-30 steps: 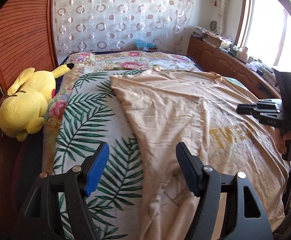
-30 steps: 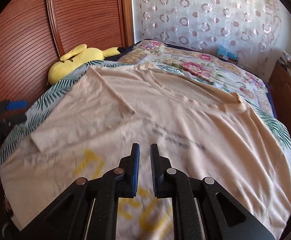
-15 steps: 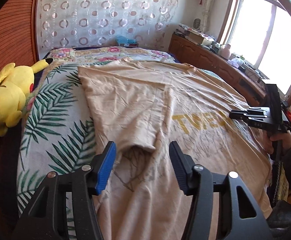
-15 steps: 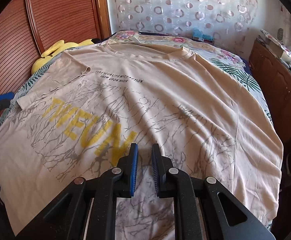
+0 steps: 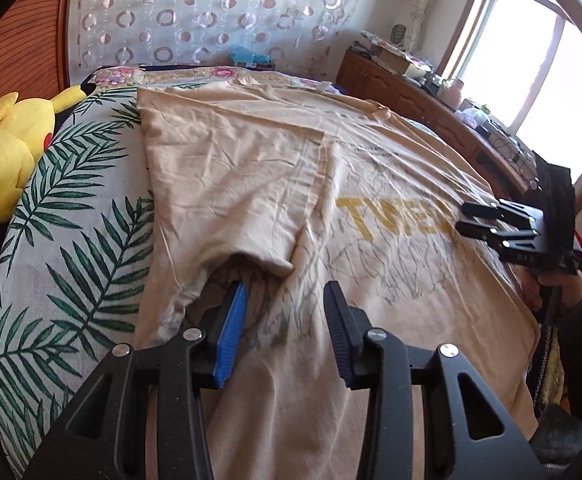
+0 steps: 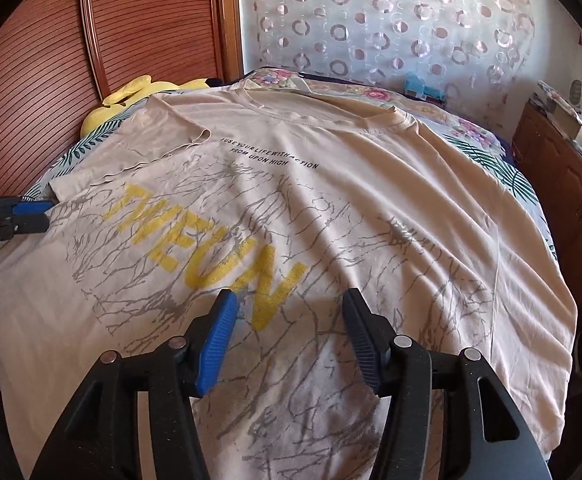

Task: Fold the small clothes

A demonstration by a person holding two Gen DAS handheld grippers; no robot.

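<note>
**Both tongs over the beige T-shirt on the bed**

My T-shirt (image 6: pixel 331 208) lies spread face up across the bed (image 5: pixel 71 248), its collar at the far end, its hem near me. One sleeve (image 5: pixel 231 184) is folded in over the chest on the left, beside the yellow lettering (image 6: pixel 207 248).

My left gripper (image 5: pixel 285 300) hangs just above the cuff of that folded sleeve. Its jaws are closing, with a fair gap between them; cloth lies below the gap, but I see neither pad pressing on it. My right gripper (image 6: pixel 289 316) hovers over the lower part of the print, jaws opening and holding nothing. My right hand (image 5: pixel 559 288) shows at the right edge.

A yellow plush toy (image 5: pixel 7 152) lies at the far left, against the wooden headboard (image 6: pixel 91 40).
</note>
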